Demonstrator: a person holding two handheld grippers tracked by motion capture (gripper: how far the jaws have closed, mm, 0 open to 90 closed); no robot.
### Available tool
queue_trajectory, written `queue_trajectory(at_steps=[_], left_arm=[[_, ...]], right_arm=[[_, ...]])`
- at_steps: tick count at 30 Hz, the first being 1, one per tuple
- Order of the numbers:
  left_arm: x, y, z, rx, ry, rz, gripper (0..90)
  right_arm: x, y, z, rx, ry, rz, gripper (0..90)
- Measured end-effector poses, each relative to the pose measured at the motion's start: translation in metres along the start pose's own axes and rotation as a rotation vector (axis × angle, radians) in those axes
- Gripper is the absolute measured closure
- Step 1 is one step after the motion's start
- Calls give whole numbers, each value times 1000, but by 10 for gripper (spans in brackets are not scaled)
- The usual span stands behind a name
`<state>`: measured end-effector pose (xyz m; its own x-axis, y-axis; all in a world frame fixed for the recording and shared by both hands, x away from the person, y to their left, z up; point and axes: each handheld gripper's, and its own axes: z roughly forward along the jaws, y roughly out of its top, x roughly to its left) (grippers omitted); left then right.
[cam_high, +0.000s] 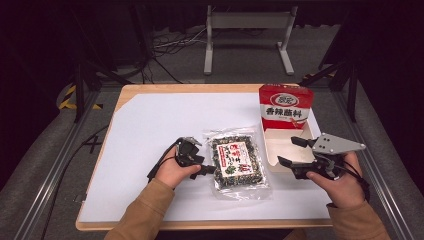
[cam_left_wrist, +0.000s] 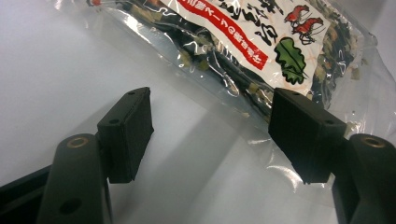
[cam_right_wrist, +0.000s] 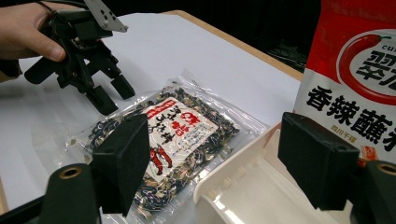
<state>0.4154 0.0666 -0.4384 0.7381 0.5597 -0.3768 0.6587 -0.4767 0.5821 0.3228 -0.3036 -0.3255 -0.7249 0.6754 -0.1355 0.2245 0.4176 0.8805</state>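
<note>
- High view: the clear plastic packet of dark dried seaweed with a white-and-red label (cam_high: 238, 164) lies flat on the white table sheet (cam_high: 150, 145), just left of the shallow cream plastic tray (cam_high: 272, 147). It is not yet lifted.
- The left gripper (cam_high: 206, 170) sits at the packet's left edge, low over the sheet. In the left gripper view its jaws stand fairly wide apart, one pad over bare sheet and the other over the packet's clear margin (cam_left_wrist: 261, 140); neither pad presses on the plastic, so nothing is held.
- The right gripper (cam_high: 289, 152) hovers over the tray's near end with its jaws spread and empty; in the right gripper view the tray rim (cam_right_wrist: 233, 179) shows between them.
- A red-and-white upright pouch printed with black characters (cam_high: 286, 108) already stands at the tray's far end.
- Judgement: the work looks to be at the grasping step. One item seems placed; pinching the seaweed packet's edge, lifting it, and carrying it across to the tray are all left to do.
</note>
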Motion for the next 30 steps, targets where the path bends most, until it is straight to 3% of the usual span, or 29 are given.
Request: queue_trajectory(at_steps=[2, 7, 15, 22, 25, 28, 30], left_arm=[[-1, 1, 2, -3, -21, 5, 312], [-3, 4, 7, -15, -25, 21, 316], [-1, 9, 16, -90, -31, 0, 292], [-7, 15, 27, -95, -49, -7, 306], [-8, 17, 29, -92, -66, -30, 353], [-4, 17, 23, -110, -106, -83, 477], [-2, 16, 21, -118, -120, -93, 517]], right_arm=[[-1, 0, 0, -1, -1, 2, 255], [0, -1, 0, 1, -3, 5, 250], [-1, -5, -3, 4, -16, 12, 250], [0, -8, -7, 6, -25, 21, 250], [0, -9, -8, 9, -27, 21, 250], [0, -9, -8, 10, -28, 22, 250], [0, -9, -8, 10, -27, 23, 250]])
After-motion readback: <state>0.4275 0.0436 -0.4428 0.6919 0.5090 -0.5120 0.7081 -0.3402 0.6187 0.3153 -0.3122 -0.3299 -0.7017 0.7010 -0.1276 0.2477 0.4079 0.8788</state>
